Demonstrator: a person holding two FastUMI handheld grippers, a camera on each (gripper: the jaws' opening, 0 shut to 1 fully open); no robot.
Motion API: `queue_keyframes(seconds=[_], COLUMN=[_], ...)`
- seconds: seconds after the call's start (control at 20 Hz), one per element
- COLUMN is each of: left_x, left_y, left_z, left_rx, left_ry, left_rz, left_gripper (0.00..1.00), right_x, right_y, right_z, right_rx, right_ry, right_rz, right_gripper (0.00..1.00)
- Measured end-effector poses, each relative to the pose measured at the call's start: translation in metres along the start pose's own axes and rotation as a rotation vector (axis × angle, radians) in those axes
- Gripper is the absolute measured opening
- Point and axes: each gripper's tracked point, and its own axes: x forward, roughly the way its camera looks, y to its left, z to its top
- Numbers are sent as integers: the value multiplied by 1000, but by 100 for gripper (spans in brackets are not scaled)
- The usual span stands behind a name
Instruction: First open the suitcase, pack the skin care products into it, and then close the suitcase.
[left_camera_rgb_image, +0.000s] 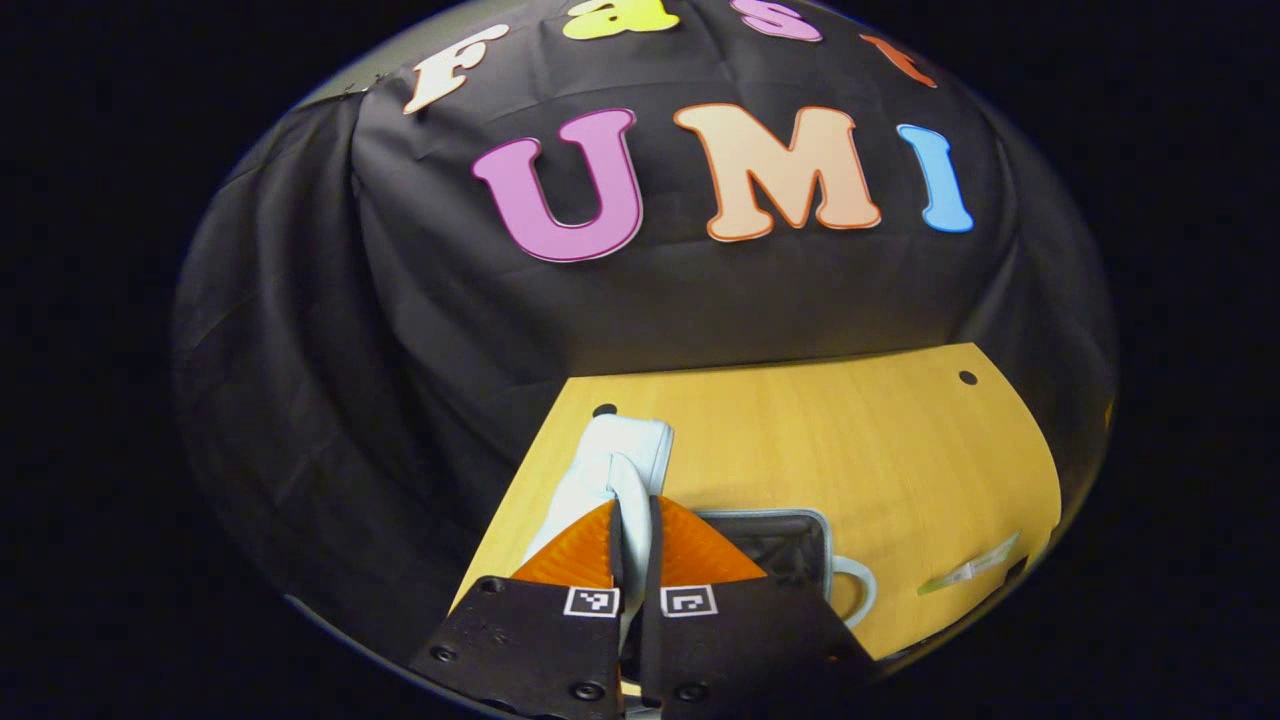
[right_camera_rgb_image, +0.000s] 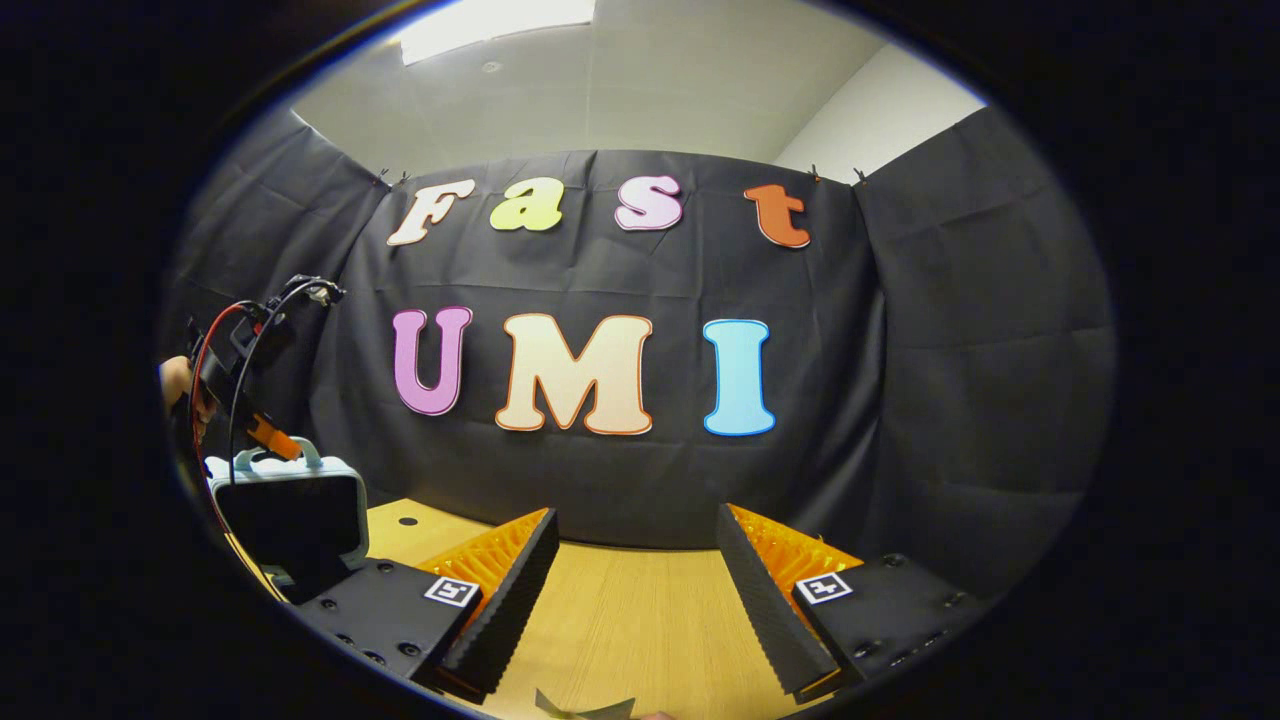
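Observation:
A small pale blue suitcase stands open on the wooden table (left_camera_rgb_image: 850, 450). Its lid (left_camera_rgb_image: 625, 450) is raised upright and the dark-lined base (left_camera_rgb_image: 770, 545) lies to the right of it. My left gripper (left_camera_rgb_image: 632, 505) is shut on the handle at the lid's top edge. In the right gripper view the suitcase (right_camera_rgb_image: 290, 510) stands at the far left with the left gripper (right_camera_rgb_image: 270, 435) on its top handle. My right gripper (right_camera_rgb_image: 635, 590) hangs open over the table with nothing between its fingers. A thin clear sachet (left_camera_rgb_image: 970, 570) lies on the table right of the suitcase.
Black cloth walls close the booth behind and beside the table (right_camera_rgb_image: 620, 600). Small round holes (left_camera_rgb_image: 967, 378) mark the tabletop's far corners. A flat packet's corner (right_camera_rgb_image: 585, 708) shows just below the right gripper. A hand (right_camera_rgb_image: 175, 380) holds the left gripper.

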Motion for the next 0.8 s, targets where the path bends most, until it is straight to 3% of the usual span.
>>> queue_keyframes(seconds=[0.3,0.8], left_x=[10,54], left_y=[67,170], left_z=[1,-43], left_rx=[-36,-112], left_ry=[-65,-4], left_rz=[90,163], left_gripper=[1,0], right_x=[1,4], right_y=[29,71], right_z=[-2,2], right_rx=[5,-12], right_ry=[-5,-29], right_rz=[-3,-63], right_gripper=[98,99])
